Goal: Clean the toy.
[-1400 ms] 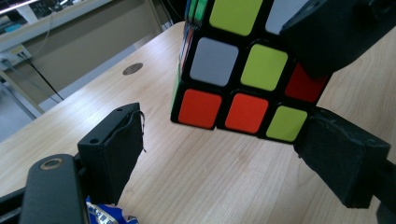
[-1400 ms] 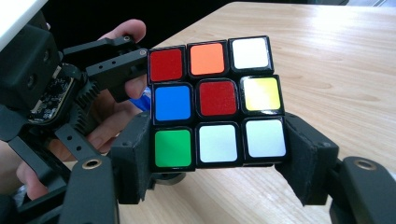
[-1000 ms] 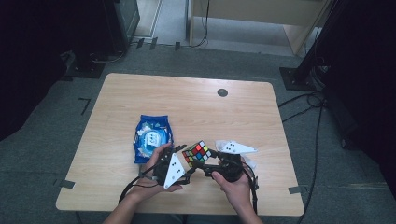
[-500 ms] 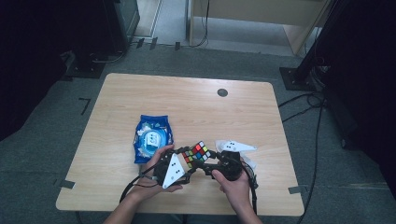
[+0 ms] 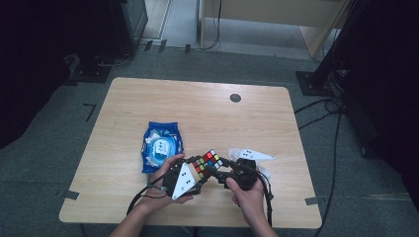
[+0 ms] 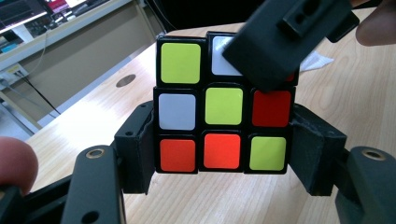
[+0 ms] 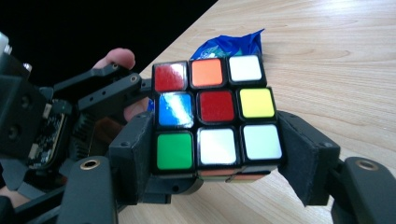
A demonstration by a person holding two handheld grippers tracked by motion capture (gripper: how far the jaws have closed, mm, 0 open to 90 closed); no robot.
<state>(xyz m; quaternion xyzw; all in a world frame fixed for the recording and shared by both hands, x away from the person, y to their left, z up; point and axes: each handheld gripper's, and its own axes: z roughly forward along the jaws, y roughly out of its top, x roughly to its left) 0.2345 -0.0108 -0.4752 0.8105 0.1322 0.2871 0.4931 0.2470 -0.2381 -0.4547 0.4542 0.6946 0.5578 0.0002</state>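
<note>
The puzzle cube sits low in the middle of the high view, held above the near part of the bench between your two grippers. Your left gripper has it from the lower left of that frame, and its jaws have just been closing with the cube between them; in the left gripper view the pads press the bottom row of the cube from both sides, so it is clamped on the cube. There the face toward the camera shows yellow-green, white, red and orange tiles, and a jaw of the other gripper covers its upper right corner. Your right gripper comes in from the lower right of the high view, and in the right gripper view its pads hug the lower part of the cube on either side, also clamped on it; the left gripper shows at the left of that frame behind the cube. A blue packet lies flat on the bench just left of the cube, near your left hand. A white wrapper lies just right of the cube, beside your right hand.
</note>
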